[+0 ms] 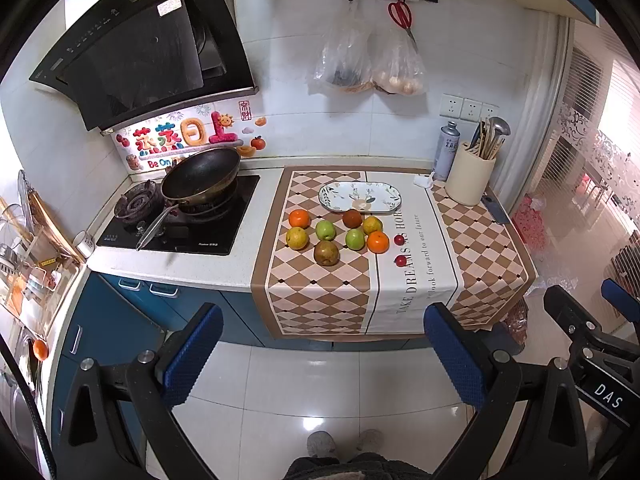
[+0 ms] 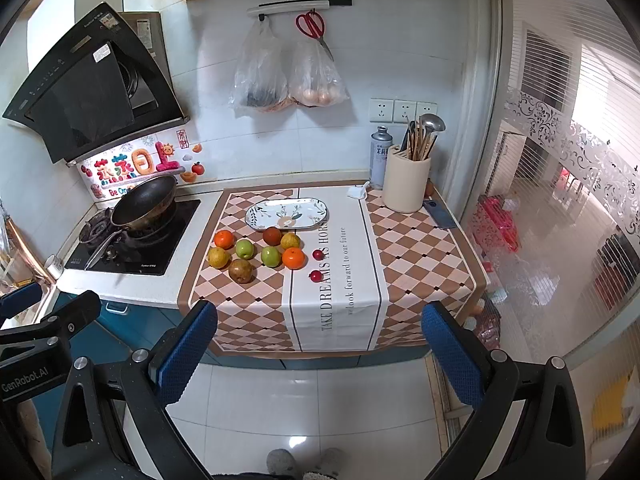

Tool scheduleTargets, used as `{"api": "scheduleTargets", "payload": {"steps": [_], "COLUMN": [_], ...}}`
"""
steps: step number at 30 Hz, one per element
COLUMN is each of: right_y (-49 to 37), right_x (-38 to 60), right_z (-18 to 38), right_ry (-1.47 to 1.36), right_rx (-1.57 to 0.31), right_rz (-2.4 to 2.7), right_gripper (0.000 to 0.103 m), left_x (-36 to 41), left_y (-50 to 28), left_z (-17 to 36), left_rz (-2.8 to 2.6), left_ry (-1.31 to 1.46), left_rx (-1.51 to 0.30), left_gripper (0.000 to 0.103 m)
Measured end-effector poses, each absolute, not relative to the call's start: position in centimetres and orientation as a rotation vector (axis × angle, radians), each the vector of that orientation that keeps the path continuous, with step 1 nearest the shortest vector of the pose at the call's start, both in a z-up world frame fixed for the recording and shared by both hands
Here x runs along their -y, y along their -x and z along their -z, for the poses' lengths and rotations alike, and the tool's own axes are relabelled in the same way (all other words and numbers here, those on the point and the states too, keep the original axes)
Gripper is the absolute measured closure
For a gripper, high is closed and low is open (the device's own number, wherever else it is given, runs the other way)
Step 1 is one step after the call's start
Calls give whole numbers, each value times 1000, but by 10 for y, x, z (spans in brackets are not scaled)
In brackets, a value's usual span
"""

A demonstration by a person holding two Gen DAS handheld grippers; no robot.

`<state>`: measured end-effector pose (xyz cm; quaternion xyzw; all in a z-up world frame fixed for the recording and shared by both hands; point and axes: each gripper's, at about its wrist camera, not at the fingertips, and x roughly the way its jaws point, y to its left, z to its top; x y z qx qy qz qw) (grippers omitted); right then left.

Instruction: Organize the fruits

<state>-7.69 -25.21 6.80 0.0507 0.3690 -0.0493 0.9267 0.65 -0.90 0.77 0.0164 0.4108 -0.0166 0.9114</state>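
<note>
Kitchen counter [image 1: 180, 268] w/ loose fruits [image 1: 336, 236] by plate [image 1: 360, 198]; both grippers [image 1: 324, 344] [image 2: 320, 340] wide open, empty.

Left gripper [image 1: 323, 344] jaws spread wide, nothing between the blue pads, held level. Right gripper [image 2: 318, 344] same: wide apart, empty, beside the left.

The front half of the tabletop [image 2: 344, 320] lay bare, giving open approach from the floor side. Fruits [image 2: 256, 256] stood clustered mid-cloth, closely spaced, just in front of the plate [image 2: 286, 214], whose surface was free. A utensil holder [image 2: 406, 184] and bottle [image 2: 379, 156] blocked the rear right corner. The wok [image 2: 144, 200] with its protruding handle obstructed the left. Hanging bags [image 2: 288, 76] occupied the wall above.
</note>
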Motion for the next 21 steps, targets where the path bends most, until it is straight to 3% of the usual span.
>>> {"api": "scheduleTargets", "payload": {"steps": [21], "right_y": [80], "right_x": [253], "right_z": [-68], "right_ry": [-104], "right_rx": [-755], "right_rz": [95], "right_gripper": [0], "left_x": [13], "left_y": [-6], "left_z": [-12], "left_rz": [34], "left_ry": [-35], "left_rx": [-848], "left_gripper": [0]}}
